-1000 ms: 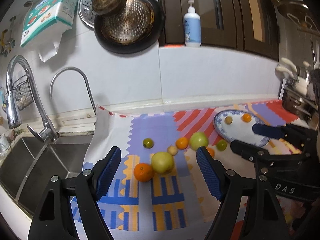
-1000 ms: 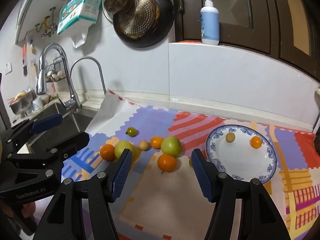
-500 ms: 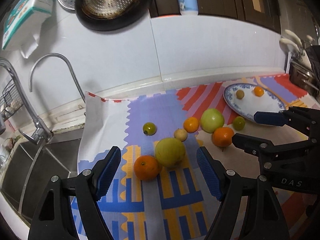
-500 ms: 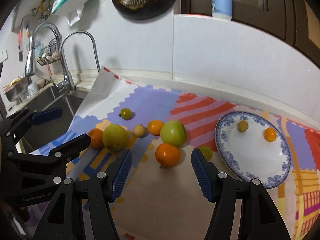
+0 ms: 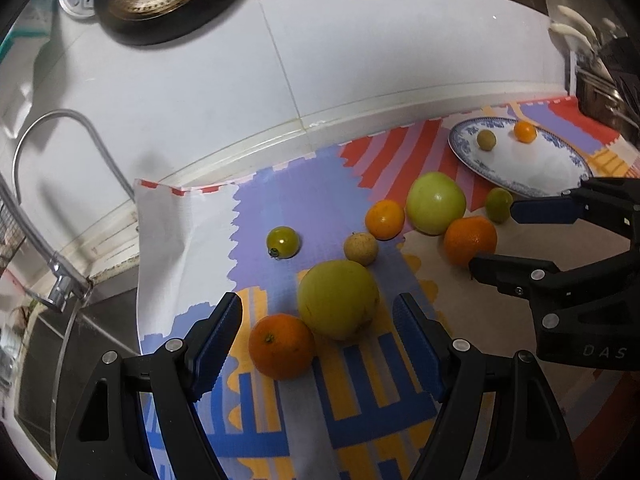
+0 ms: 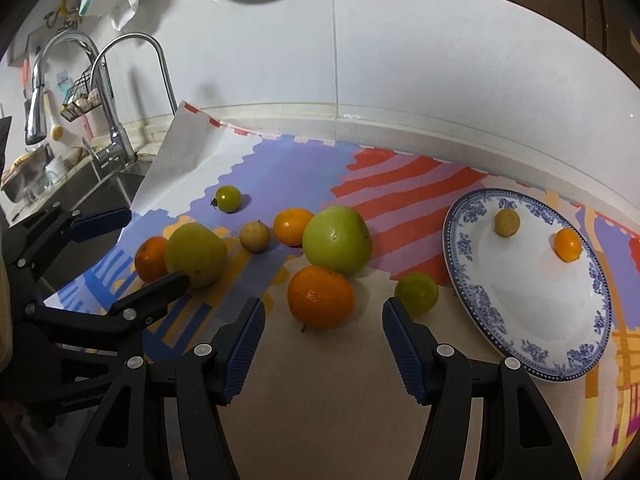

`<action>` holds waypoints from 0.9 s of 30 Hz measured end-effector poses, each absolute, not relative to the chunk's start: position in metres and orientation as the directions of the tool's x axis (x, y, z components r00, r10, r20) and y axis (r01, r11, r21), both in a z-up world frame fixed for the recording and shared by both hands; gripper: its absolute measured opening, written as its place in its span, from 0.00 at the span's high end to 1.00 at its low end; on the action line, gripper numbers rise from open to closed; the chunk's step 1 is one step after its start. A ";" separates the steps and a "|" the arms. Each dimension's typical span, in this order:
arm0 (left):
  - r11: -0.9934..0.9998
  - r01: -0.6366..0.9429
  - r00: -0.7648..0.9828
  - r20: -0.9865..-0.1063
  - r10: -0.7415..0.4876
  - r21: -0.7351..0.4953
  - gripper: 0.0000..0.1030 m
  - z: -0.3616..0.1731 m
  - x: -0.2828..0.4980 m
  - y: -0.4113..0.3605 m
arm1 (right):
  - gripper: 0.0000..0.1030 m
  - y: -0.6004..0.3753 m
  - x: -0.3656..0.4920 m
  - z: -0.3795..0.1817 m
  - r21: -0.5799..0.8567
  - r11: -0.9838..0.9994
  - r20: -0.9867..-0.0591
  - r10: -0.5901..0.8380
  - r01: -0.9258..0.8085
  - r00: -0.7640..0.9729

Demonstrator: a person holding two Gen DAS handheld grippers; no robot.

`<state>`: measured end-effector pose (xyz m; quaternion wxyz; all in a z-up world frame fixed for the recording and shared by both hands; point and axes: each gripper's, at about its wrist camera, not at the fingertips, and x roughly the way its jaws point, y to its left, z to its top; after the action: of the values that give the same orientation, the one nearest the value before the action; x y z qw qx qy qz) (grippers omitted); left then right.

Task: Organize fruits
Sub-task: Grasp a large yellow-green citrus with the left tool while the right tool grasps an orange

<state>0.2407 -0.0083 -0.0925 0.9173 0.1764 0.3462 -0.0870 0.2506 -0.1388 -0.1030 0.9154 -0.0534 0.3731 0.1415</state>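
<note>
Resting on patterned mat (image 6: 400, 200), round glossy oranges (image 6: 321, 297), glazed floral-rimmed plate (image 6: 472, 280)

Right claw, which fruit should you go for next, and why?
Probably ease the right claw forward and down around the orange: it lies just ahead of the open jaws, and the plate to its right holds only two small fruits.

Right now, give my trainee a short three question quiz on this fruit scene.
1. How many fruits lie on the blue-patterned white plate?
2. True or false: the right tongs are clamped on the big orange mandarin.
3. Which fruit touches the large yellow-green apple in front of the left tongs: A small green tomato, B orange mandarin?

Key: 1. Two. 2. False, they are open. 3. B.
</note>
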 end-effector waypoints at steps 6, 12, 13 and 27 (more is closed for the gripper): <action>0.906 0.321 0.730 -0.682 -0.050 0.277 0.28 -0.099 0.247 -0.016 | 0.40 -0.139 0.257 -0.109 0.023 0.953 -0.711 0.227 -0.301 0.665; 0.902 0.333 0.712 -0.700 -0.050 0.274 0.36 -0.107 0.254 -0.019 | 0.40 -0.141 0.262 -0.112 0.021 0.954 -0.713 0.225 -0.301 0.664; 0.903 0.333 0.710 -0.702 -0.051 0.272 0.38 -0.108 0.255 -0.019 | 0.41 -0.141 0.262 -0.113 0.022 0.953 -0.715 0.226 -0.302 0.662; 0.914 0.326 0.694 -0.717 -0.058 0.242 0.52 -0.114 0.264 -0.020 | 0.53 -0.141 0.274 -0.126 0.085 0.949 -0.743 0.263 -0.304 0.615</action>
<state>0.2635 -0.0197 -0.1138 0.9029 0.1785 0.3762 -0.1064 0.2742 -0.1412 -0.1257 0.8983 -0.0247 0.4093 0.1577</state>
